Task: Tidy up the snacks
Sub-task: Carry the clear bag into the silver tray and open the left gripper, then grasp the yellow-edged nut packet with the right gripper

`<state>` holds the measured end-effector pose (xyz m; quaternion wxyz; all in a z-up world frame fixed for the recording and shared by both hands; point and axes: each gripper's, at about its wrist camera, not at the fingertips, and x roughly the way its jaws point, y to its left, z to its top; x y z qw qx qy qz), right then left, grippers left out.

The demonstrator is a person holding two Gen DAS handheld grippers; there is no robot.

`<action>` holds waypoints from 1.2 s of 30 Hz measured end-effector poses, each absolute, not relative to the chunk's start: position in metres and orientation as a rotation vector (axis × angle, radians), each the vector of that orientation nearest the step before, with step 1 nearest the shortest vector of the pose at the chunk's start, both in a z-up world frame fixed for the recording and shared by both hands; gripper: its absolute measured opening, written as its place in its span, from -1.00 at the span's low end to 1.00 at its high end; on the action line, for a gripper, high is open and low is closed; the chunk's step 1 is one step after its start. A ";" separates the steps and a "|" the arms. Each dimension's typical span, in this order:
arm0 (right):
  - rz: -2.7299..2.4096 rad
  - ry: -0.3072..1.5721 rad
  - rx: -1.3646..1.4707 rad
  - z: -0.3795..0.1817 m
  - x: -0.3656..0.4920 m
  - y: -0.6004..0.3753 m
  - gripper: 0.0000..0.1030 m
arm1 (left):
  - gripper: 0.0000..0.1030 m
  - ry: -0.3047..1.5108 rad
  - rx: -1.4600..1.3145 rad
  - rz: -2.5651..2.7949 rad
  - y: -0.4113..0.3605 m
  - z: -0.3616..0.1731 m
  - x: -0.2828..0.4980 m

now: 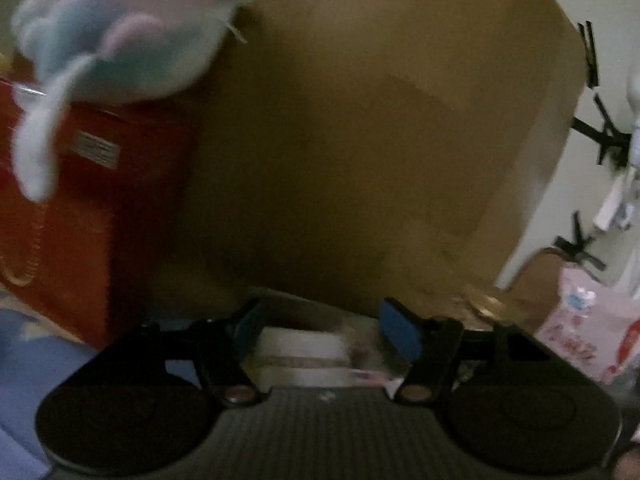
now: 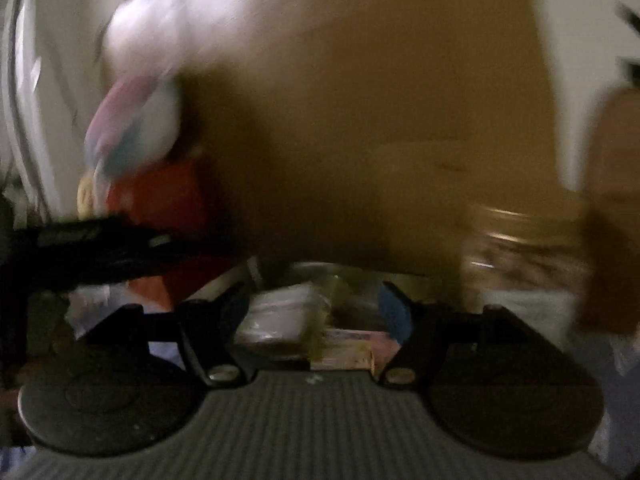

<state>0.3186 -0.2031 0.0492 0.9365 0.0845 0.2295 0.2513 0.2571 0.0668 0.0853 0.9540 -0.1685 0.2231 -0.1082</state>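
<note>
two claws face a big brown cardboard box [image 1: 360,120] that fills most of both views. the left claw [image 1: 320,330] has its blue-padded fingers [image 1: 398,328] standing apart, with nothing pinched; past the gap lies a pale, whitish snack packet [image 1: 300,350] (too blurred to read), low in front of the box. left of the box stands a red box [image 1: 92,208] with a small label, and a pastel plush toy [image 1: 120,32] in pink, blue and white sits on top of it. at the far right of the left view lies a pink and white snack bag [image 1: 588,320], near a round gold-lidded jar [image 1: 486,304] just beside the box's corner.

the right claw [image 2: 316,312] is also spread, pads touching nothing. beyond its fingers [image 2: 396,312] sits a loose heap of snack packs [image 2: 288,312], white and yellowish, at the foot of the cardboard box. to the right stands the jar [image 2: 520,248] with its gold lid, heavily smeared by motion. on the left of that view a dark shape, which looks like the other gripper's body [image 2: 100,244], crosses in front of the red box, with the plush toy above it. the bedding [image 1: 36,352] below is blue.
</note>
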 end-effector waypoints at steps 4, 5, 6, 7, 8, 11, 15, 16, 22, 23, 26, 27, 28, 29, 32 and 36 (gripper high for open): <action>0.482 0.532 0.260 0.040 0.311 -0.242 0.43 | 0.27 0.560 -0.329 -0.172 0.069 0.064 0.269; 0.487 0.552 0.270 0.036 0.311 -0.244 0.43 | 0.24 0.583 -0.323 -0.157 0.064 0.059 0.272; 0.490 0.572 0.270 0.031 0.312 -0.243 0.44 | 0.12 0.619 -0.323 -0.144 0.061 0.052 0.277; 0.491 0.591 0.263 0.027 0.315 -0.239 0.44 | 0.11 0.648 -0.332 -0.141 0.058 0.047 0.279; 0.494 0.608 0.256 0.025 0.317 -0.234 0.44 | 0.08 0.659 -0.329 -0.123 0.056 0.043 0.280; 0.536 0.674 0.268 0.013 0.322 -0.217 0.50 | 0.11 0.661 -0.310 -0.116 0.049 0.043 0.272; 0.514 0.666 0.240 0.010 0.308 -0.202 0.56 | 0.11 0.666 -0.309 -0.113 0.049 0.045 0.257; 0.522 0.663 0.236 0.009 0.303 -0.199 0.59 | 0.12 0.661 -0.306 -0.109 0.050 0.046 0.254; 0.550 0.658 0.262 0.017 0.288 -0.213 0.57 | 0.31 0.611 -0.247 -0.071 0.050 0.064 0.232; 0.529 0.637 0.273 0.022 0.283 -0.224 0.57 | 0.32 0.565 -0.231 -0.046 0.055 0.071 0.226; 0.502 0.619 0.292 0.027 0.258 -0.257 0.58 | 0.32 0.503 -0.273 -0.079 0.070 0.083 0.192; 0.519 0.632 0.285 0.024 0.250 -0.263 0.58 | 0.32 0.509 -0.293 -0.112 0.070 0.081 0.182; 0.536 0.650 0.260 0.019 0.244 -0.265 0.58 | 0.32 0.526 -0.317 -0.146 0.070 0.077 0.174; 0.549 0.669 0.219 0.015 0.238 -0.263 0.57 | 0.32 0.550 -0.343 -0.179 0.067 0.071 0.167; 0.557 0.747 0.076 -0.006 0.225 -0.242 -0.04 | 0.32 0.638 -0.439 -0.262 0.058 0.048 0.154; 0.505 0.689 0.007 -0.011 0.204 -0.241 -0.29 | 0.32 0.705 -0.491 -0.307 0.052 0.024 0.136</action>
